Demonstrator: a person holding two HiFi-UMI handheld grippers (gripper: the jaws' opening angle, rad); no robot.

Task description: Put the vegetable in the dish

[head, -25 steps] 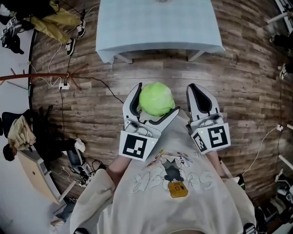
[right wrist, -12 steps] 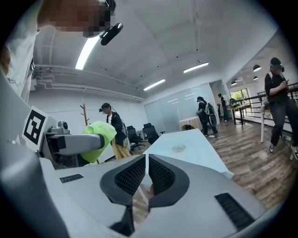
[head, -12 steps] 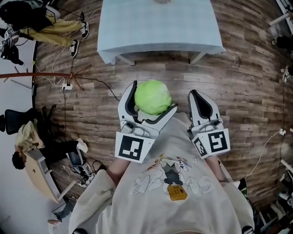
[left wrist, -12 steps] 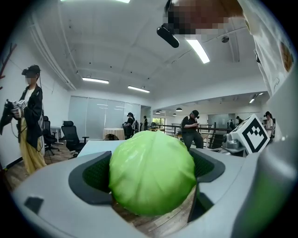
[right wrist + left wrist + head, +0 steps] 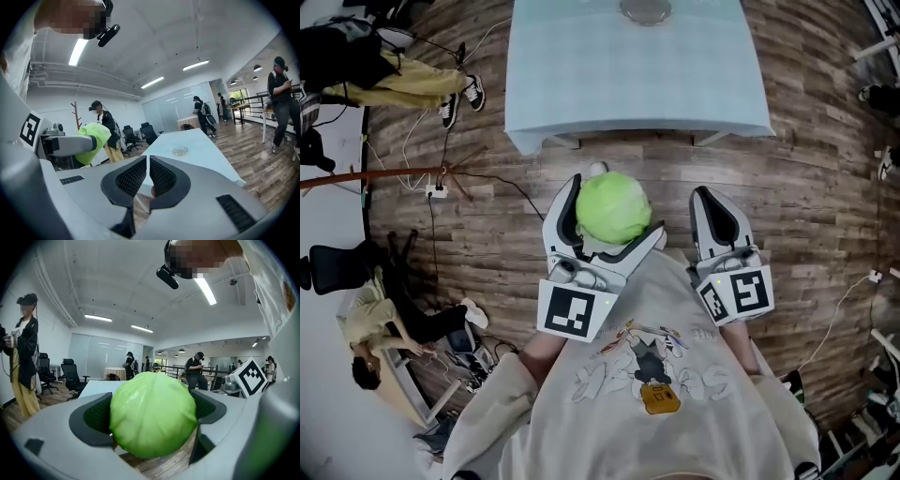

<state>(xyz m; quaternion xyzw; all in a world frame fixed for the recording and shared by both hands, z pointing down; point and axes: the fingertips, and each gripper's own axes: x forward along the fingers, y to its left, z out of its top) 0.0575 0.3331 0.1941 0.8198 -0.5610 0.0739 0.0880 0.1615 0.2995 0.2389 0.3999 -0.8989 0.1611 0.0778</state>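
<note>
A round green cabbage [image 5: 613,207] sits between the jaws of my left gripper [image 5: 611,208], which is shut on it and held in the air in front of my chest. In the left gripper view the cabbage [image 5: 153,419] fills the space between both jaws. My right gripper [image 5: 715,202] hangs beside it, shut with nothing in it; its jaws [image 5: 148,174] nearly touch. A small clear glass dish [image 5: 644,10] rests at the far edge of the pale blue table [image 5: 581,84], seen again as a shallow dish [image 5: 180,151] on the tabletop in the right gripper view.
Wooden floor lies between me and the table. A coat stand base and cables [image 5: 431,178] are on the floor to the left, with office chairs [image 5: 337,258] and a person [image 5: 370,328] further left. Other people stand around the room.
The table has come nearer and further into the head view, and the dish now shows at its far edge. My left gripper still holds the cabbage; the right stays shut.
</note>
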